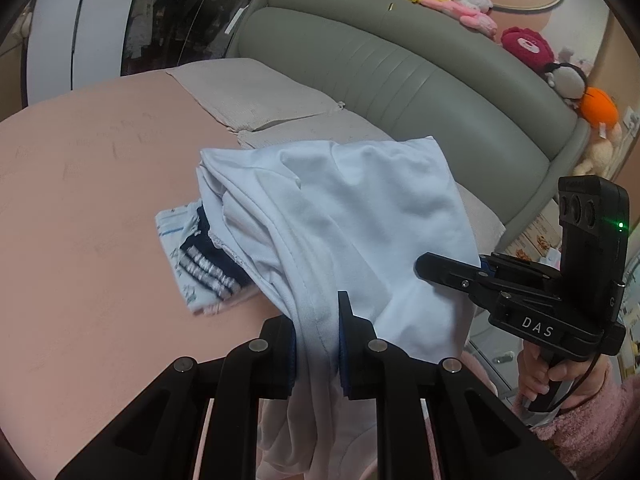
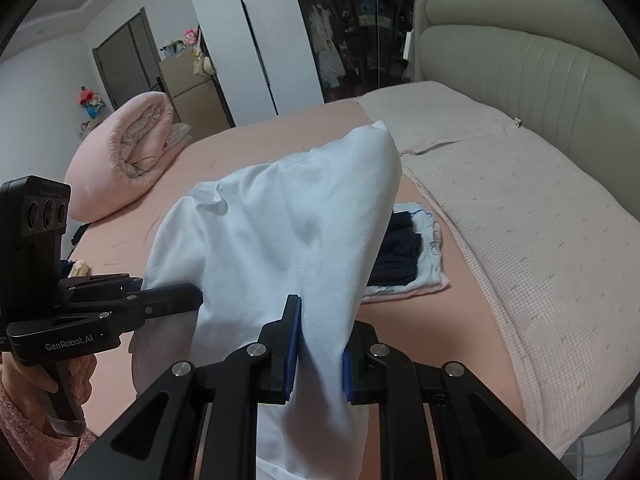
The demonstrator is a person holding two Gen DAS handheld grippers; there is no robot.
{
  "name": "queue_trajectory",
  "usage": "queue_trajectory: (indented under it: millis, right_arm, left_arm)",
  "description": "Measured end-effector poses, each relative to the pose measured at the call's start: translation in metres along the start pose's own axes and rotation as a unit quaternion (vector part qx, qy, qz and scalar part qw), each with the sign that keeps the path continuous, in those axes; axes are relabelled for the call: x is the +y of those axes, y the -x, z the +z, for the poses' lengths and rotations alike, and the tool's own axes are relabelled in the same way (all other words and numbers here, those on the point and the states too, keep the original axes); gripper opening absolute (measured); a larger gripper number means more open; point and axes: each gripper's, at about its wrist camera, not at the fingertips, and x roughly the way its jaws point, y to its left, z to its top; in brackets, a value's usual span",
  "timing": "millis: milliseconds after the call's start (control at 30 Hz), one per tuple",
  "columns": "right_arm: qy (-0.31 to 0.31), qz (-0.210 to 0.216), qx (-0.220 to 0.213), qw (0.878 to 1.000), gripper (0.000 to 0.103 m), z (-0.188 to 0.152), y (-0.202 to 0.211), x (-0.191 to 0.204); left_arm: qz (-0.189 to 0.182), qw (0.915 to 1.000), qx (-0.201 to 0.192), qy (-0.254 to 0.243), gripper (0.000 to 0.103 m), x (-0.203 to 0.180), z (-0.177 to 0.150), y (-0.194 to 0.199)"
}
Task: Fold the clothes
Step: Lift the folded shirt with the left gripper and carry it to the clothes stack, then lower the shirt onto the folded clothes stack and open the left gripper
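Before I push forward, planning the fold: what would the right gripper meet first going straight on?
The white garment its jaws already clamp; beyond it, likely the folded clothes on the pink bed, though depth is unclear.

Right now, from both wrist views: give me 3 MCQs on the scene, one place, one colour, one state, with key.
1. Where does the small stack of folded clothes lie?
A. on the pink bedsheet
B. on the floor
C. on top of the headboard

2. What colour is the soft cloth garment held up over the bed?
A. red
B. white
C. black

3. What state is the left tool in?
A. open and empty
B. lying on the bed
C. shut on the garment

Key:
1 A: the stack rests on the pink bedsheet, beside the cream waffle-knit blanket.
2 B: the cloth reads white in both views.
3 C: the fabric is pinched between its blue pads; the right tool grips it likewise.
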Motion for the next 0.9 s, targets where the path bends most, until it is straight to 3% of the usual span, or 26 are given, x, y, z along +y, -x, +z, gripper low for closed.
queue_trajectory:
  millis: [300,467,900]
  right_arm:
    - [-0.011,0.01,0.025,1.0,0.016,0.05,-0.067,-0.053]
    - [0.005,0.007,0.041,0.999,0.016,0.069,-0.115,-0.063]
    - [-0.008,0.012,0.092,0.996,0.018,0.068,-0.203,-0.084]
  left_arm:
    - [0.008,0.9998,0.003,0.02,0.013,0.019,0.046,-0.064]
    - [0.034,0.9989,0.003,0.032,0.013,0.033,0.056,-0.094]
    - [0.063,0.9952,0.033,0.067,0.014,0.074,0.05,-0.149]
